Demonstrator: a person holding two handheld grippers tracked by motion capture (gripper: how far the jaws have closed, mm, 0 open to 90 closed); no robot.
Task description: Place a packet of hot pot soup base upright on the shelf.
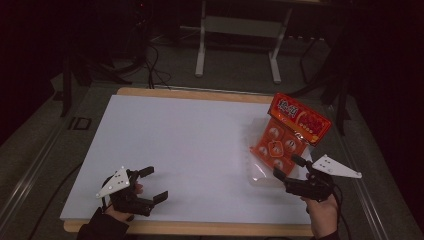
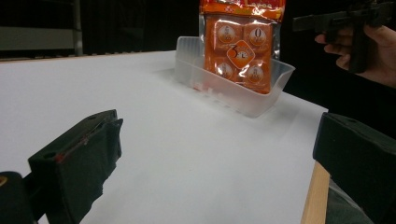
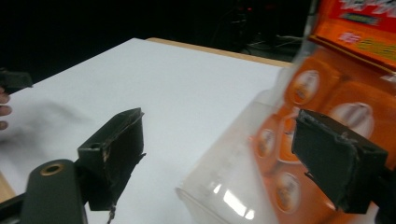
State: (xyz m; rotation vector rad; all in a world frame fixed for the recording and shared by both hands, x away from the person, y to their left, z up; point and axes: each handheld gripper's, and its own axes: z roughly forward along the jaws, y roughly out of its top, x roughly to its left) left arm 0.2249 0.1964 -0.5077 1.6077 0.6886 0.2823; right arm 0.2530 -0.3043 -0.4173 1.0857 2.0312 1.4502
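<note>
Table (image 1: 180,145) – white top w/ wooden edge, dark floor around it.

Clear plastic tray (image 1: 260,172) – stood at the table's right side, near the front edge; translucent, low walls. In the left gripper view (image 2: 261,100) it sat well apart from that gripper, across bare white surface.

Orange snack pack (image 1: 287,132) – multi-pack w/ red-orange header card, stood tilted in the tray, top leaning toward the far right; lower part inside the tray walls. Round portion packs visible through the front (image 2: 240,51).

Left gripper (image 1: 152,184) – front-left of the table, held in a hand, jaws spread wide, nothing between them.

Right gripper (image 1: 289,167) – at the tray's near right corner, jaws apart, gripping nothing; in the right gripper view tray wall & pack (image 3: 327,107) lay just beyond the jaws – contact couldn't be told.
</note>
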